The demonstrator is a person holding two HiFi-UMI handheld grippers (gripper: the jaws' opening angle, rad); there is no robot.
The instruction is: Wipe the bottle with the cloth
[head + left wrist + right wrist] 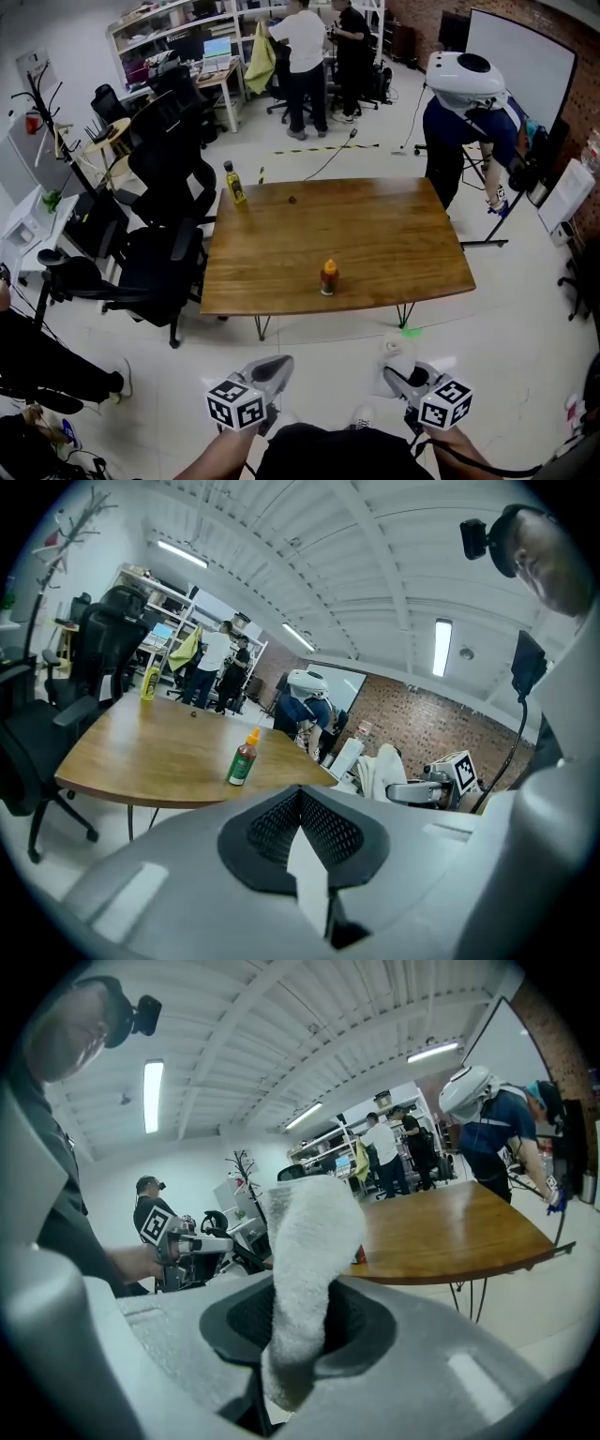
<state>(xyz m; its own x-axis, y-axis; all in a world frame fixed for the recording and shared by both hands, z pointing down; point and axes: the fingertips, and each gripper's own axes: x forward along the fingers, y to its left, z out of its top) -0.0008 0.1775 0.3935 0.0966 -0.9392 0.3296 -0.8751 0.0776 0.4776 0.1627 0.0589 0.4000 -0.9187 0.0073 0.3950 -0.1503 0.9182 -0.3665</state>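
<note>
A small bottle point(328, 277) with an orange cap and a red and green body stands upright near the front edge of the wooden table point(375, 234). It also shows in the left gripper view point(242, 759). Both grippers hang short of the table, over the floor. My left gripper point(274, 368) point(300, 791) is shut with nothing between its jaws. My right gripper point(396, 377) point(302, 1290) is shut on a white fluffy cloth point(309, 1241), which sticks up past the jaws and hides most of the bottle in the right gripper view. The cloth point(380, 771) is also in the left gripper view.
A yellow bottle point(233, 182) stands at the table's far left corner. Black office chairs point(159, 253) crowd the table's left side. A person in a white helmet point(464, 103) bends at the far right corner, and two people point(319, 47) stand at the back.
</note>
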